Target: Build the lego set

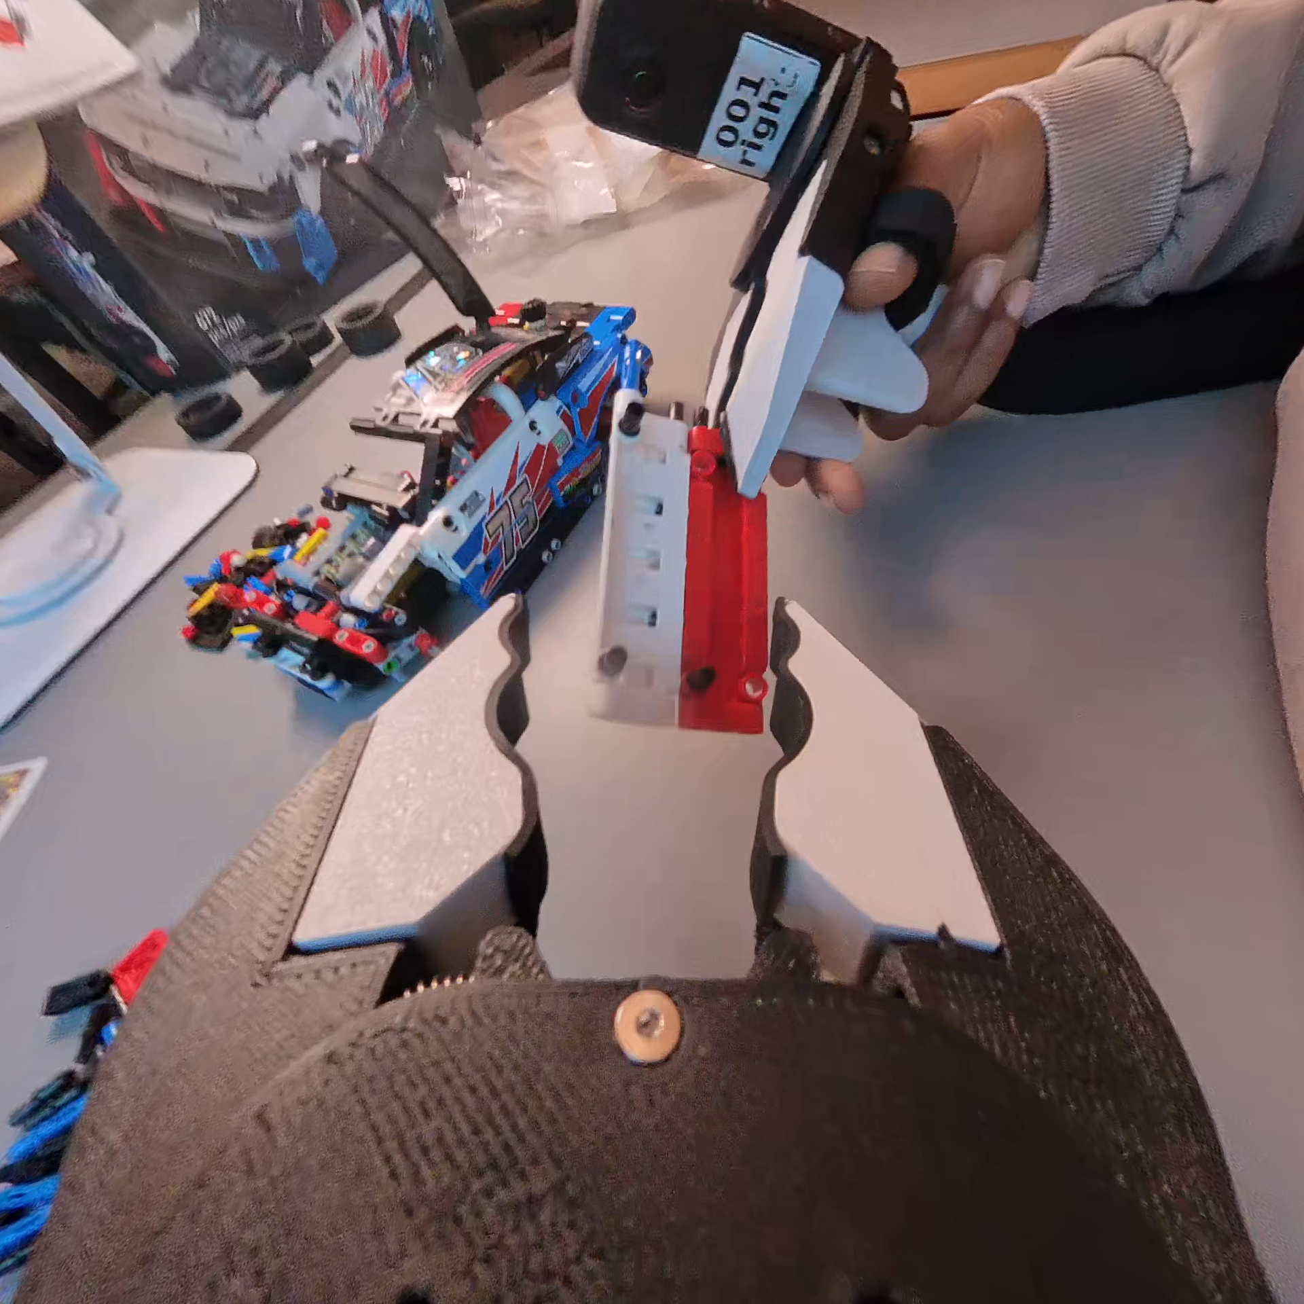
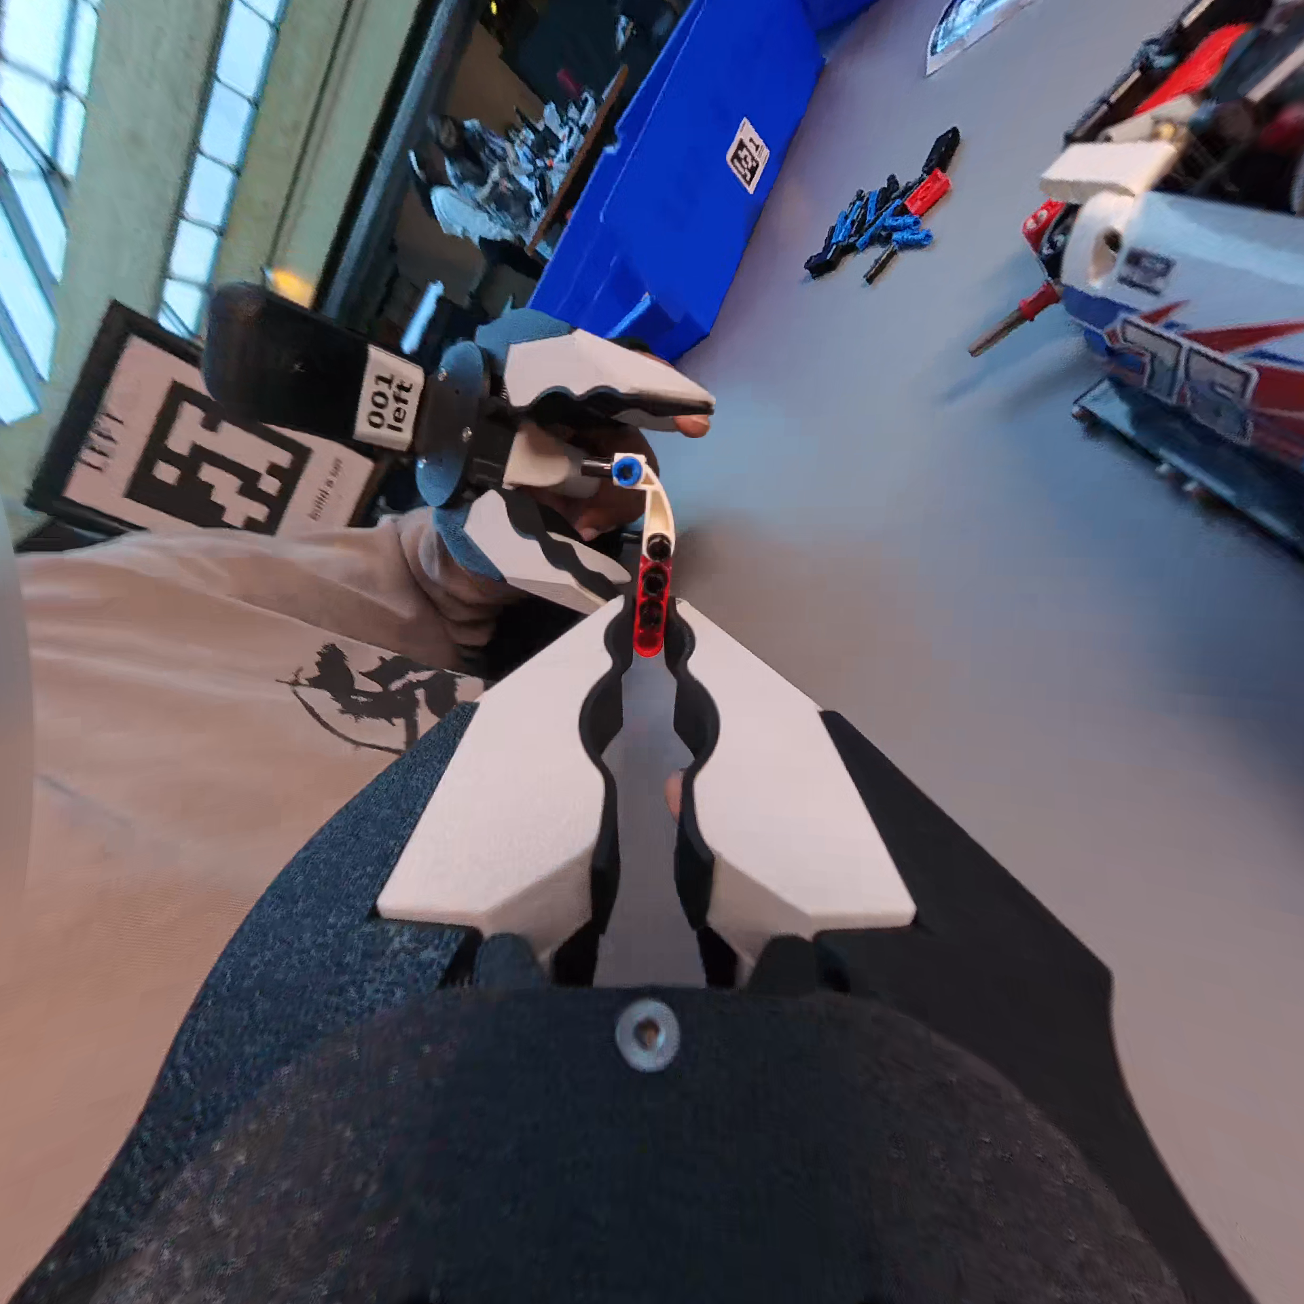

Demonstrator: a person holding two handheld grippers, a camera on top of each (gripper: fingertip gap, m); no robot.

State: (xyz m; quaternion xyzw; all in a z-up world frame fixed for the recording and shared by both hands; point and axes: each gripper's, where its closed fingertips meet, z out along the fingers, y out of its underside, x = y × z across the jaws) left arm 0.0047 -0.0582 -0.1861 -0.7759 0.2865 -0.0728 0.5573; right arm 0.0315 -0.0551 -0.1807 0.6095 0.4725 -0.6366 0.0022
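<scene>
Left wrist only — car model (image 1: 494,480)

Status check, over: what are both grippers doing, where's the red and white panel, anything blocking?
Right gripper shut on red-and-white panel, held above the table. Left gripper open, empty, just below the panel. Car model off to the side; nothing blocking.

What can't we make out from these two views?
- Left wrist view: the right hand-held gripper pinches the red-and-white panel at its top; the grip point is hidden by its white finger.
- Right wrist view: the panel is edge-on, so its faces are unseen.
- Right wrist view: the car is cut off by the right edge and blurred.
- Left wrist view: the loose parts pile is too small to sort.
</scene>
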